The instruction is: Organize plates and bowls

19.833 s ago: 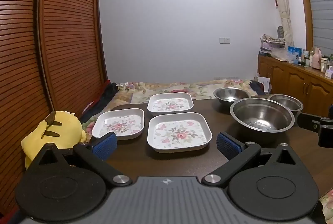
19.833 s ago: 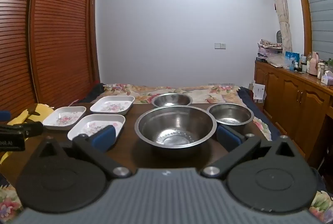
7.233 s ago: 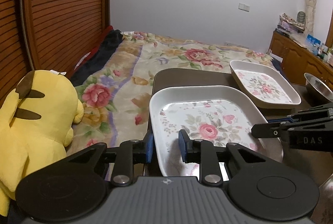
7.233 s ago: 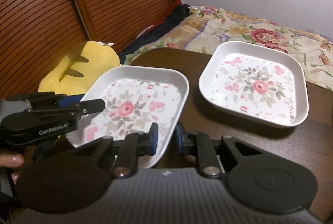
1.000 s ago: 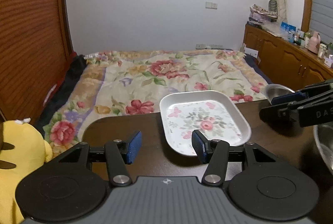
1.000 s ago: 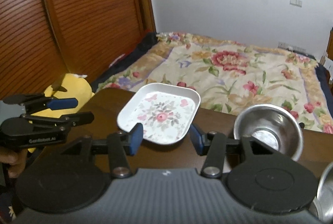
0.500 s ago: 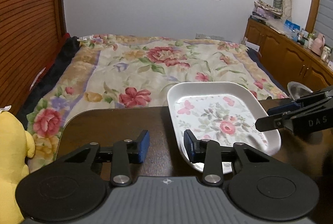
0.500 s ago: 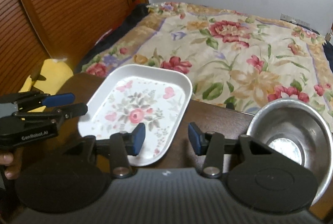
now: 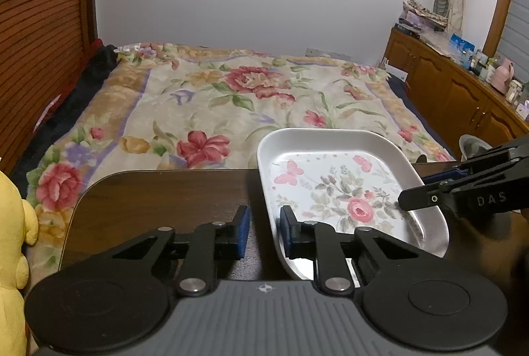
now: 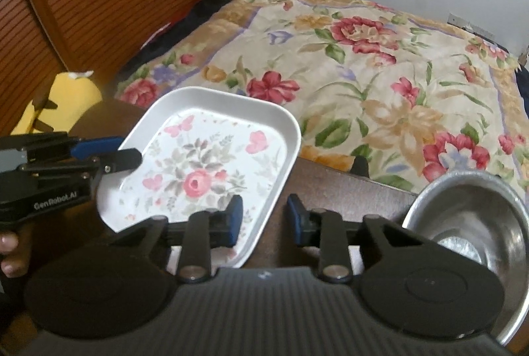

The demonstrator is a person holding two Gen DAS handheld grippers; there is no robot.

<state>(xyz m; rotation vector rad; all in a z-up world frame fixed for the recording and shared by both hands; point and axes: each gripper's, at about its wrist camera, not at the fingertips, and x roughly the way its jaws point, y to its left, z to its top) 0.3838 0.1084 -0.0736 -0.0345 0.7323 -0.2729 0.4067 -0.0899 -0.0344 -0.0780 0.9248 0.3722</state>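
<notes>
Square white plate: pink roses, butterflies, grey-green leaves;
Round steel bowl: plain silver;
Wooden table: dark brown;
Bedspread: beige, red flowers;
Plush toy: yellow

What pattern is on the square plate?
White plate with pink roses and butterflies, clearest in the right wrist view.

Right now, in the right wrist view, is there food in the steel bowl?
No, the steel bowl shows only its bare shiny inside, with nothing lying in it.

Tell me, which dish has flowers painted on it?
The white square plate: it has pink roses and butterflies inside. The bowl beside it is plain shiny metal.
</notes>
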